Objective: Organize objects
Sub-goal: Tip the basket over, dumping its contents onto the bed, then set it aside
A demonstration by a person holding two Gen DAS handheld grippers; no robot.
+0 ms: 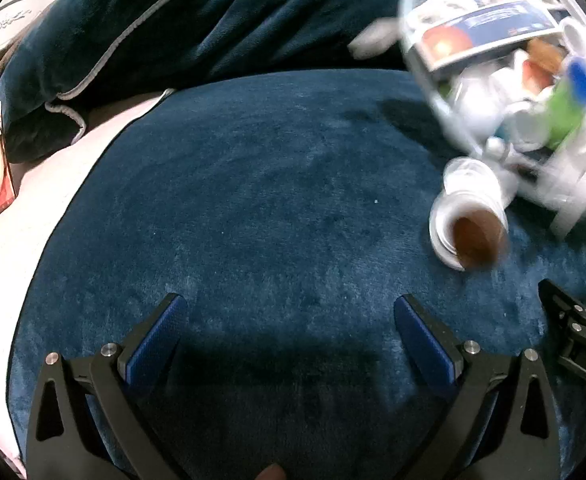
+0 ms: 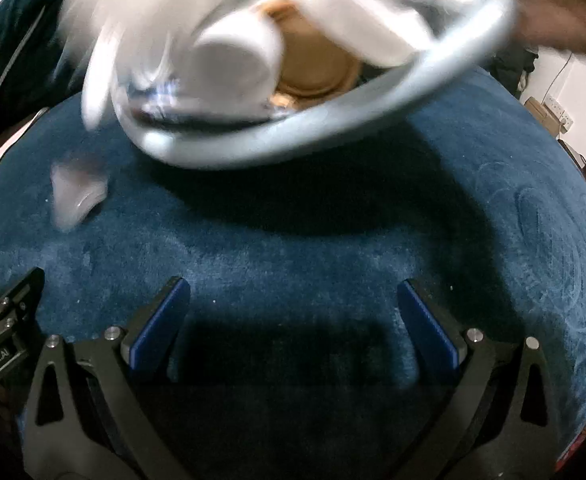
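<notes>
both tools hover low over a round dark blue velvet cushion (image 1: 253, 208), and each one has its blue-padded fingers spread wide with only the plush fabric showing between them. the left tool (image 1: 291, 312) holds nothing; the right tool (image 2: 293, 296) holds nothing either. in the left wrist view the edge of the right tool's black frame shows at the lower right, and in the right wrist view the left tool's frame shows at the lower left, so the two sit side by side, close together.

a clear container (image 1: 505, 60) full of small items is tipped over the far right part of the cushion, blurred by motion. through its wall the left wrist view shows a blue and white box (image 1: 489, 32), white tubs, a green piece and a blue cap. in the right wrist view the same container (image 2: 393, 92) fills the top of the frame, its rim facing the camera, with white cylinders (image 2: 233, 64) and a tan disc (image 2: 317, 64) inside.

a small clear jar with brown contents (image 1: 473, 224) lies on its side on the cushion just below the container's mouth; whether they touch cannot be told. in the right wrist view a blurred clear piece (image 2: 75, 196) lies on the cushion at the left.

a rumpled dark blue blanket (image 1: 173, 32) lies beyond the cushion, and a hand (image 2: 553, 32) shows at the upper right by the container.
</notes>
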